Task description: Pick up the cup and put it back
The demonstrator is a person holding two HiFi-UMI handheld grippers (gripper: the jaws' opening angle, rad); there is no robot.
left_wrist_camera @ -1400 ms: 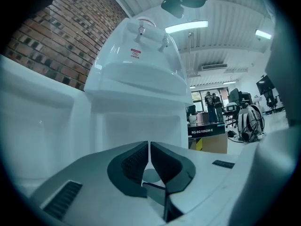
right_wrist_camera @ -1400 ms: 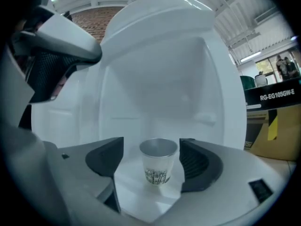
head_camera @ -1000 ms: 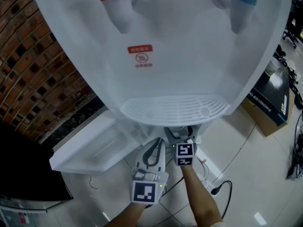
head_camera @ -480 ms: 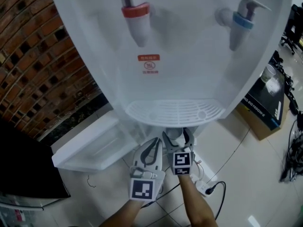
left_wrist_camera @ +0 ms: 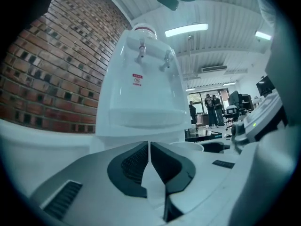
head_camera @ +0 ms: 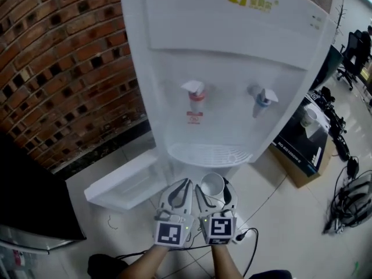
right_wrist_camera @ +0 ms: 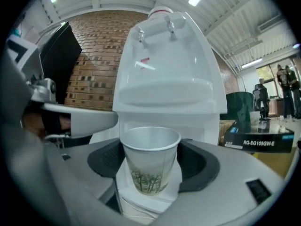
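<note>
The right gripper (head_camera: 214, 186) has just drawn its fingers in on a white paper cup (right_wrist_camera: 150, 160), which stands upright between the dark pads, gripped on both sides below the rim. The cup carries a faint green tree print low on its wall and its mouth faces up. From the head view the inside looks empty, though the picture is too small there to be sure. The cup rests on nothing. It is held in the air in front of a white water dispenser (head_camera: 232, 63), just short of the slotted drip tray (head_camera: 208, 154) and lower than it. Above that tray sit a red tap (head_camera: 195, 95) and a blue tap (head_camera: 263, 99), both well apart from the cup. The left gripper (head_camera: 184, 186) hangs just beside the right one, on the cup's left, with its fingers clenched tip to tip and nothing between them; only a thin seam shows in the left gripper view. A brick wall (head_camera: 64, 68) stands to the left of the dispenser, a white flap (head_camera: 123, 180) juts out low on the dispenser's left side, and a cardboard box (head_camera: 303, 139) sits on the tiled floor (head_camera: 290, 214) to the right.
</note>
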